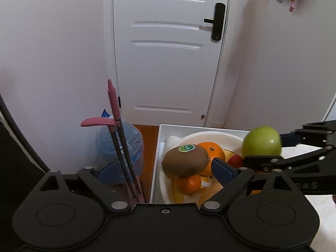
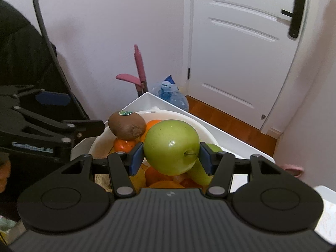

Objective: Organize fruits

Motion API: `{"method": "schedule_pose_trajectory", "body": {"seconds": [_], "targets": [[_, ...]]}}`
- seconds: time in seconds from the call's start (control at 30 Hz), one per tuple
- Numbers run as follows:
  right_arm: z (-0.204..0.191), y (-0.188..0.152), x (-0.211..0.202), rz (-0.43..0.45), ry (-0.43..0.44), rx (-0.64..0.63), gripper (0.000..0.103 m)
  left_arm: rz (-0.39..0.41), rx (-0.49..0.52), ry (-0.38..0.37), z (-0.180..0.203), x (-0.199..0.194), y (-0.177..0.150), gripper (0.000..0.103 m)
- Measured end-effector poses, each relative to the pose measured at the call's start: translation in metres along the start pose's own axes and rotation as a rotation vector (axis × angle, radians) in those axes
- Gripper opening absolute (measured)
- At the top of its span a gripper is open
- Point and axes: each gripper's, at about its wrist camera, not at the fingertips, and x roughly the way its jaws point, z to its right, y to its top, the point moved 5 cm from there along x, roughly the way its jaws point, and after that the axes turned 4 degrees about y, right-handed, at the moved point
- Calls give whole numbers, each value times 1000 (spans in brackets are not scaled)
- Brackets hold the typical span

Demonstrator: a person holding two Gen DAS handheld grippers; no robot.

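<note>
Right wrist view: right gripper (image 2: 171, 157) clamps green apple (image 2: 171, 146) above the heaped white bowl (image 2: 168, 115) in the tray (image 2: 147, 97), presumably for adding. Left gripper (image 1: 159, 171) spread wide, empty beside kiwi (image 1: 185, 159) resting atop the pile.

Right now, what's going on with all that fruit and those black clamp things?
A person is sorting fruit with two hand-held grippers. The right hand-held gripper is clamped on a green apple, holding it above the white bowl. The left hand-held gripper is open and empty beside a kiwi that sits on the oranges in the bowl.
</note>
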Motion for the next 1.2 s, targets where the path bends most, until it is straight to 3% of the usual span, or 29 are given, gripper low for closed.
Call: {"method": "schedule_pose_trajectory", "body": {"seconds": [0.2, 0.33, 0.4, 0.43, 0.5, 0.73, 0.97, 1.2], "targets": [[-10, -4, 16, -14, 11, -54, 71, 2, -2, 7, -5, -4, -3, 96], [-16, -6, 20, -3, 5, -77, 72, 13, -2, 17, -7, -7, -4, 103], [-19, -5, 17, 28, 4, -94, 79, 18, -4, 13, -8, -7, -3, 103], [-20, -5, 15, 38, 2, -99, 90, 20, -4, 14, -8, -7, -4, 103], [-21, -4, 14, 50, -16, -104, 99, 23, -3, 13, -9, -8, -4, 103], [-19, -7, 4, 60, -31, -95, 99, 33, 0, 7, -7, -12, -3, 103], [-7, -12, -33, 87, -54, -77, 99, 57, 10, 12, 7, -31, 1, 103], [15, -34, -107, 134, -107, -13, 99, 99, 25, 7, 35, -72, 2, 103]]}}
